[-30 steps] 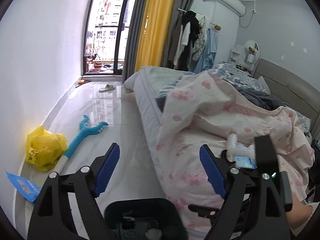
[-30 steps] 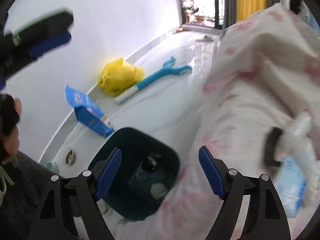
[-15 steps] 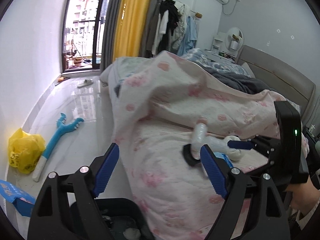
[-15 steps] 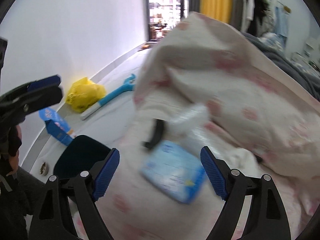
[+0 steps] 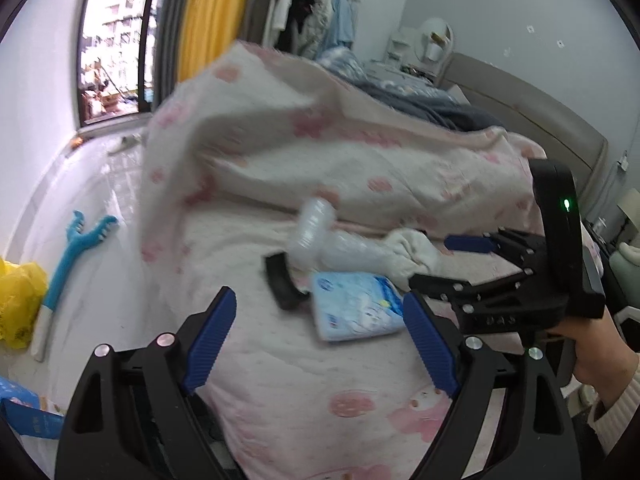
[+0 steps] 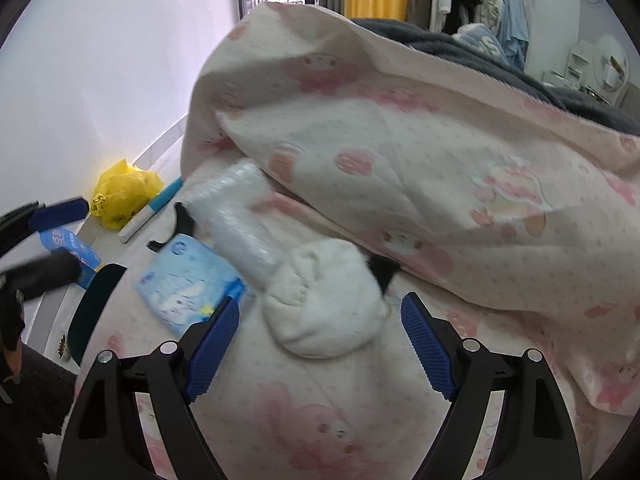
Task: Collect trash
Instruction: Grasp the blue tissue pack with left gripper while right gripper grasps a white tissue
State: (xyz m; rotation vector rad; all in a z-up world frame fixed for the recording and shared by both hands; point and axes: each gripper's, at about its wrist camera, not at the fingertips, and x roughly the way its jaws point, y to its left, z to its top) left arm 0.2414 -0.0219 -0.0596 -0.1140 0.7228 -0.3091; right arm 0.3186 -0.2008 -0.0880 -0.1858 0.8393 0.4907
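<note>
A blue tissue packet [image 5: 356, 307] [image 6: 188, 282], a crumpled clear plastic bottle [image 5: 320, 236] [image 6: 236, 216], a curved black item [image 5: 280, 280] and a white sock [image 6: 328, 304] lie on the pink-patterned bedding. My left gripper [image 5: 320, 344] is open and empty, just short of the packet. My right gripper [image 6: 320, 344] is open and empty, with the white sock between and just beyond its fingertips. In the left wrist view the right gripper [image 5: 448, 264] comes in from the right, near the sock [image 5: 412, 248]. The dark bin's rim [image 6: 92, 300] shows at the bed's left edge.
On the floor by the wall lie a yellow plastic bag [image 5: 16, 300] [image 6: 124, 192], a blue-and-white brush [image 5: 72, 248] and a blue carton [image 6: 72, 248] [image 5: 28, 420]. A folded quilt [image 6: 400, 140] rises behind the items. Curtains and hanging clothes stand at the back.
Both grippers have swung from over the floor and bin onto the bed and moved closer to the packet, bottle and sock. The bin has dropped out of the left wrist view.
</note>
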